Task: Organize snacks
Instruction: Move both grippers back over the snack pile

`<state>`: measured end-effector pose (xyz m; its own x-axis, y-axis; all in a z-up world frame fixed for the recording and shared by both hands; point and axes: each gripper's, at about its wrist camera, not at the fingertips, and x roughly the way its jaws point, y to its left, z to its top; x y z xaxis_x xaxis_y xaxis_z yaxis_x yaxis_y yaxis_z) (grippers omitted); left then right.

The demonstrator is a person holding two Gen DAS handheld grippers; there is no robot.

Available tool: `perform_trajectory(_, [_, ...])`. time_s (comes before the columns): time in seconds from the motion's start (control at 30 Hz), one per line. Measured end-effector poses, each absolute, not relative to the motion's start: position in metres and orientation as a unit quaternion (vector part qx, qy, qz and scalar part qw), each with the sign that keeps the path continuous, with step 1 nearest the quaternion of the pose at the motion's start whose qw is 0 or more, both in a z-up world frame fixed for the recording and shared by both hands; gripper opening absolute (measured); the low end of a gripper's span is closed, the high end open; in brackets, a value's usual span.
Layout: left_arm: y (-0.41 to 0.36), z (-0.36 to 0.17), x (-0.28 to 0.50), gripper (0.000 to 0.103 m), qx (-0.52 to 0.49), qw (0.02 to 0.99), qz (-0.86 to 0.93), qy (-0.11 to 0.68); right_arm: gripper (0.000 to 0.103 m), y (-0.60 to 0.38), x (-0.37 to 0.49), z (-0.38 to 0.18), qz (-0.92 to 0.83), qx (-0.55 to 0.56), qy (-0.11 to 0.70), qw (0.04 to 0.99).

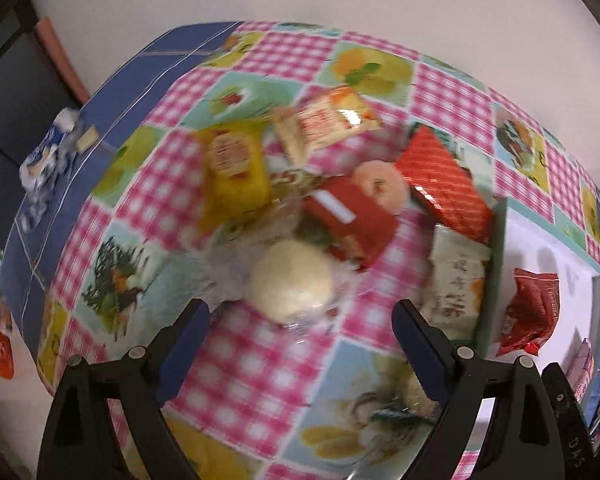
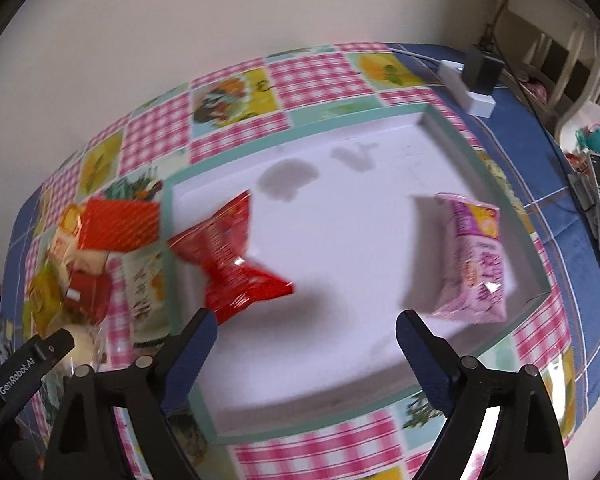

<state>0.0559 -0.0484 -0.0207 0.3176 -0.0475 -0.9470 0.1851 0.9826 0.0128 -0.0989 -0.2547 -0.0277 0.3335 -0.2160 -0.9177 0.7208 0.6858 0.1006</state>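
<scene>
Two fisheye views are given, each looking down along a gripper onto a table covered by a pink-checked patchwork cloth (image 1: 260,364), and both are blurred.

In the left wrist view, the left gripper (image 1: 302,320) is seen at six o'clock with its two dark fingers spread wide apart and nothing gripped between them. Just beyond the fingertips, near the centre, a round pale bun in clear wrap (image 1: 290,280) is found lying on the cloth. A heap of snacks is spread above it: a yellow packet (image 1: 236,164) at eleven o'clock, a cream and orange packet (image 1: 332,120) at twelve, a dark red box (image 1: 352,220) and a pink ring-shaped sweet (image 1: 380,188) at one, and a red foil packet (image 1: 444,184) at two. A pale packet with printed characters (image 1: 456,284) is propped against the green wall of a shallow white tray (image 1: 496,276) at three o'clock.

In the right wrist view, the right gripper (image 2: 306,328) is likewise held wide open and empty, above the tray's white floor. Inside the tray, a crumpled red snack bag (image 2: 230,256) is lying at ten o'clock, just beyond the left fingertip, and a pink snack bag (image 2: 474,256) at two o'clock, against the right-hand wall. The two bags are well apart. The snack heap is seen outside the tray at nine o'clock.
</scene>
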Motion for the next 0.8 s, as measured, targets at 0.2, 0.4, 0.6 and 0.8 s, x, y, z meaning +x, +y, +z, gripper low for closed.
perform_trajectory(0.2, [-0.015,-0.017,0.054,0.094,0.037,0.817,-0.046,0.574,0.103,-0.227,-0.090,-0.027,-0.276,0.244,0.493,0.788])
perform_trajectory(0.4, [0.015,-0.011,0.058,0.103,0.006,0.827,-0.024,0.562,0.103,-0.207,-0.083,-0.026,-0.262,0.229,0.501,0.793])
perform_trajectory(0.6, [0.045,-0.005,0.061,0.103,-0.036,0.828,-0.018,0.559,0.103,-0.181,-0.070,-0.029,-0.212,0.228,0.511,0.801])
perform_trajectory(0.8, [0.071,0.000,0.065,0.103,-0.060,0.831,-0.013,0.553,0.103,-0.160,-0.058,-0.030,-0.162,0.234,0.518,0.807])
